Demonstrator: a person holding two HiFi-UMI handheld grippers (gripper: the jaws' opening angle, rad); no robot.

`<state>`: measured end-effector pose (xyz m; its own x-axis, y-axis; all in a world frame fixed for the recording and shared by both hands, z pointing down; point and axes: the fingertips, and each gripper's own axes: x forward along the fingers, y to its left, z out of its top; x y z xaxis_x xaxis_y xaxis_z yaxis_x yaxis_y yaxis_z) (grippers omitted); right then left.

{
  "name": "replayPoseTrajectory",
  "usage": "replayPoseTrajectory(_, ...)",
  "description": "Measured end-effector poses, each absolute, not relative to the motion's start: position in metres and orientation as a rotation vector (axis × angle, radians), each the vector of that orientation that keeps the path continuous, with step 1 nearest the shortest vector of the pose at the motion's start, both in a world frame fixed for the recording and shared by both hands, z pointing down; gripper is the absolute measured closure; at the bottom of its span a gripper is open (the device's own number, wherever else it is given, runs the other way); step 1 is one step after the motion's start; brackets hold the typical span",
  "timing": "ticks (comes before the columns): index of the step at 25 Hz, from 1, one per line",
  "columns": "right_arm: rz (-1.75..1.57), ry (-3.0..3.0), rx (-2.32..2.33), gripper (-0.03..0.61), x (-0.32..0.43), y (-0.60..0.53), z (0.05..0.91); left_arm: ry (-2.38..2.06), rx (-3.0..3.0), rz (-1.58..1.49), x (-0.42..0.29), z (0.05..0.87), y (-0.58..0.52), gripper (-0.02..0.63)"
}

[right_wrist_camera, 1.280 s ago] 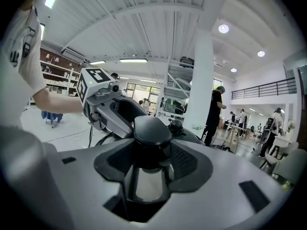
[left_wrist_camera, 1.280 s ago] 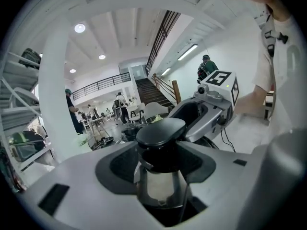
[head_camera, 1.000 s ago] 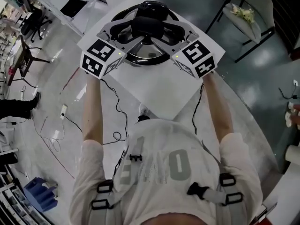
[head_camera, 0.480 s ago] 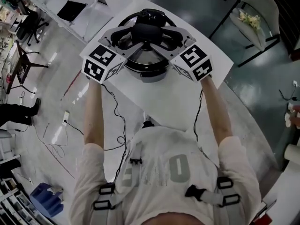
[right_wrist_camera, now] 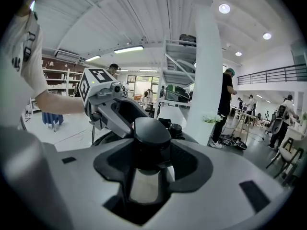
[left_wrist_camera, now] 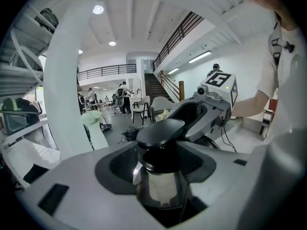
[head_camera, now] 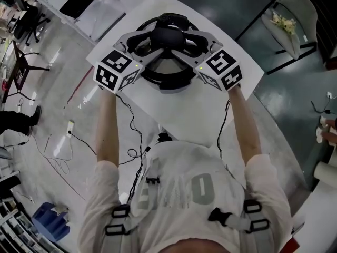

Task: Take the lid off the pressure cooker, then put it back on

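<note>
From the head view, your left gripper point(head_camera: 150, 37) and right gripper point(head_camera: 185, 37) meet at the black knob point(head_camera: 167, 34) of the lid point(head_camera: 168, 62). The lid lies over the cooker point(head_camera: 167, 83) on the white bench point(head_camera: 179, 109).

In the left gripper view, your fingers point(left_wrist_camera: 112, 166) stand partly open, clamped on the knob.

In the right gripper view, those fingers point(right_wrist_camera: 194, 166) clamp it from the opposite side.

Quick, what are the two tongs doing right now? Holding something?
Left tongs: closed on the lid handle.
Right tongs: closed on the same lid handle, from the other side.
</note>
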<state>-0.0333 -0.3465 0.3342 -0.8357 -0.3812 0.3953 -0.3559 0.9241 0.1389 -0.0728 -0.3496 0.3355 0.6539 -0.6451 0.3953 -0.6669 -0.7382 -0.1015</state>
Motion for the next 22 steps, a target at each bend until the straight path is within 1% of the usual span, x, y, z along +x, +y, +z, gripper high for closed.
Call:
replayPoseTrajectory(19, -0.025, -2.636, 0.594, 0.344, -0.0327, -0.3490, 0.3419, -1.038, 2.845, 0.644, -0.0732, 0.3417, -0.3540, 0.370)
replayPoseTrajectory(20, -0.030, -2.635, 0.606, 0.344, -0.0332, -0.3489, 0.3416, -1.024, 2.855, 0.646, -0.0741, 0.3415, -0.3548, 0.366)
replayPoseTrajectory(22, -0.047, -2.625, 0.635, 0.344, -0.0338, -0.3481, 0.3409, -0.968, 2.874, 0.633, -0.0745, 0.3399, -0.3555, 0.326)
